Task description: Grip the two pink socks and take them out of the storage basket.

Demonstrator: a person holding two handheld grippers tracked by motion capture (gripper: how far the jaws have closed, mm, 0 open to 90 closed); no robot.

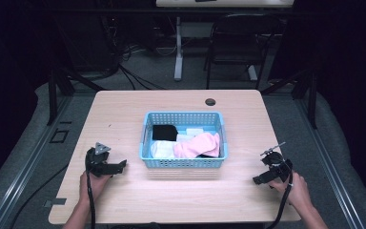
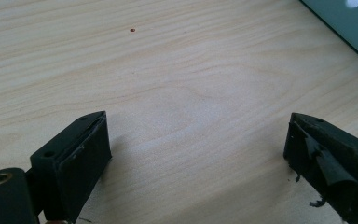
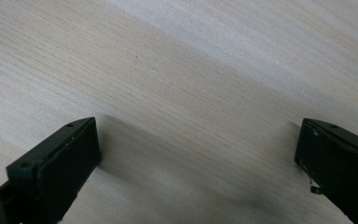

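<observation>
A light blue basket (image 1: 184,162) is holding pink (image 1: 198,145), white (image 1: 161,149) and black cloths (image 1: 165,132), sitting between the black grippers on the pale woodgrain table (image 1: 124,109).

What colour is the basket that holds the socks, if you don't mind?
Light blue; the basket shows best in the high view.

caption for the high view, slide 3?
Blue basket of socks mid-table; left claw and right claw open, resting either side.

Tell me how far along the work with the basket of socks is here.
Nothing looks done: the pink sock, white sock and black sock all lie in the blue basket. Nothing is in hand: left gripper and right gripper rest open on the table. All handling remains.
</observation>
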